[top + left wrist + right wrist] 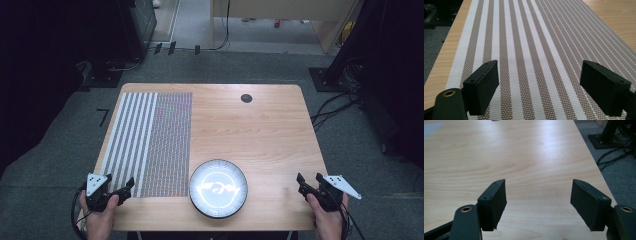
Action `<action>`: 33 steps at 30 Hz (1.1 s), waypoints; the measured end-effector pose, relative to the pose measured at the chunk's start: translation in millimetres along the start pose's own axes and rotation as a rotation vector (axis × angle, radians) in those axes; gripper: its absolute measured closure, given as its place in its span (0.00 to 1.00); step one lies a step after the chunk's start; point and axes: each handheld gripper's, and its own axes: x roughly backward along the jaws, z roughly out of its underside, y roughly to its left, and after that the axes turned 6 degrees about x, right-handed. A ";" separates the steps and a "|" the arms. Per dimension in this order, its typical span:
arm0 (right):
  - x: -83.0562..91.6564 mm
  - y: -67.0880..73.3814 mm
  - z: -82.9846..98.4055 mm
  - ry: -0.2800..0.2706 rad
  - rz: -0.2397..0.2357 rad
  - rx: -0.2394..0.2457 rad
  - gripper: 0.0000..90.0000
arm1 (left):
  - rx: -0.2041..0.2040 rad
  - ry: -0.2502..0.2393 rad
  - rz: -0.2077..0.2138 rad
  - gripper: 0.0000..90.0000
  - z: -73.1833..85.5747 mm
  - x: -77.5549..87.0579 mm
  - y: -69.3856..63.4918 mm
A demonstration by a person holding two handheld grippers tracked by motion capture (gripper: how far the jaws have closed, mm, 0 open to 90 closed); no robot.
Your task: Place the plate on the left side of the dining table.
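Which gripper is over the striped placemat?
The left gripper: its open fingers hang over the placemat at the near left corner. The right gripper, also open, has only bare table beneath it.

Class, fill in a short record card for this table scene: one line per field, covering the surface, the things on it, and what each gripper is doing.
Surface: wooden table
Mat: striped placemat lying flat on the table's left half
Plate: round plate at the near edge, just right of the mat
Left gripper: open, over the mat's near end, holding nothing
Right gripper: open, over bare wood, holding nothing
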 end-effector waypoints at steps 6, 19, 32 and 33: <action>4.8 17.7 -12.4 0.002 0.014 0.012 0.32 | 0.009 -0.002 0.041 0.17 -5.6 -0.4 -7.4; 9.3 40.3 -22.5 -0.032 -0.014 0.025 0.32 | -0.023 -0.026 0.096 0.17 -16.8 3.6 -37.3; 16.7 64.6 -36.2 -0.069 -0.059 0.057 0.31 | -0.073 -0.028 0.135 0.17 -22.6 2.4 -67.0; 16.0 67.1 -36.9 -0.068 -0.058 0.061 0.31 | -0.071 -0.025 0.142 0.17 -23.1 1.9 -69.1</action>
